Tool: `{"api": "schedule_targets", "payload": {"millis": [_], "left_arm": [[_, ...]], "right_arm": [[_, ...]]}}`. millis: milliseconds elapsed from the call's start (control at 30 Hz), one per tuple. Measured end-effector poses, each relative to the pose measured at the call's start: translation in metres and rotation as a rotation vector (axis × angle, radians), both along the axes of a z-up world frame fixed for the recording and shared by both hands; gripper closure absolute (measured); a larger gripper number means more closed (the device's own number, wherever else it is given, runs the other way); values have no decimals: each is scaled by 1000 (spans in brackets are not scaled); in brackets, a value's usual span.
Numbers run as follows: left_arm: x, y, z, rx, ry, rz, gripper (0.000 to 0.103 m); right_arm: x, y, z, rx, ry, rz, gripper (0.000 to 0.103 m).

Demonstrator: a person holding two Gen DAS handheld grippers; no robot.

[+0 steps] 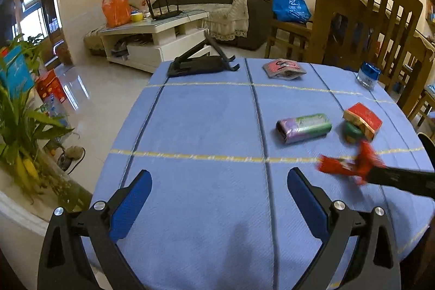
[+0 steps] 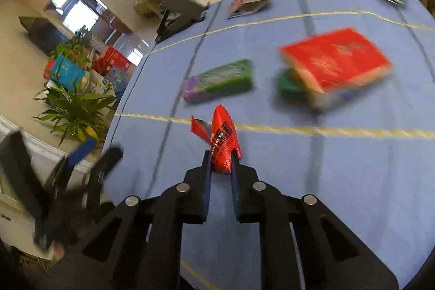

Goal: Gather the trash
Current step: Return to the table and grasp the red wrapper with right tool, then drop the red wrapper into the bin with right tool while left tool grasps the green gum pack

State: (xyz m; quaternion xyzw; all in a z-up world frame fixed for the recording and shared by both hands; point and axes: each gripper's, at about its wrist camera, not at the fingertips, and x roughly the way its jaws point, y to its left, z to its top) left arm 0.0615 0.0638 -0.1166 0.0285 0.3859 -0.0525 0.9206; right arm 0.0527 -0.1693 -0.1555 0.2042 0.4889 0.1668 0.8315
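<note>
A: What lies on the blue tablecloth (image 1: 206, 121)?
B: A red box (image 2: 337, 67) leaning on a green thing (image 2: 286, 86), a green-purple packet (image 2: 217, 80), a blue-lidded jar (image 1: 367, 75).
A: The trash?
B: A red wrapper (image 2: 223, 143), pinched in the right gripper (image 2: 221, 167), long axis pointing away. The left gripper (image 1: 218, 190) gapes empty.

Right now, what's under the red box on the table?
A green object pokes out from under the red box, which rests tilted on it. Only its near edge shows; the rest is covered, so I can't identify it.
</note>
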Motion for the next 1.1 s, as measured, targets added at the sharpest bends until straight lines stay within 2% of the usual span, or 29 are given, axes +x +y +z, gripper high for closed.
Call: {"api": "schedule_targets", "payload": {"millis": [100,300,533,600,667,700,800,967,1033,1100], "left_arm": [[12,-21,7,-52,3,-22,7],[48,-84,7,-92,29,11,7],[84,-116,-26,-19,113,84,7],[87,-123,-34,3,131,66,13],[88,-124,-43,39,145,73,21],[88,-122,-46,29,150,77,24],[88,-110,-44,-10,145,97,25],[78,-71,-38,-90,135,184,25],[71,-61,-31,-94,115,195,25],[59,-57,-20,-59,68,197,25]], "right_arm": [[-21,-40,10,31,-53,-66,90],[-49,-107,22,64,-144,-156,90],[-57,-129,13,102,-191,-135,90],[-56,-134,11,121,-198,-133,90],[-55,-138,7,142,-202,-141,90],[-55,-138,7,148,-202,-144,90],[-54,-142,4,160,-203,-157,90],[-57,-146,7,149,-222,-175,90],[-58,-146,7,140,-224,-180,90],[-58,-148,5,138,-220,-185,90]]}}
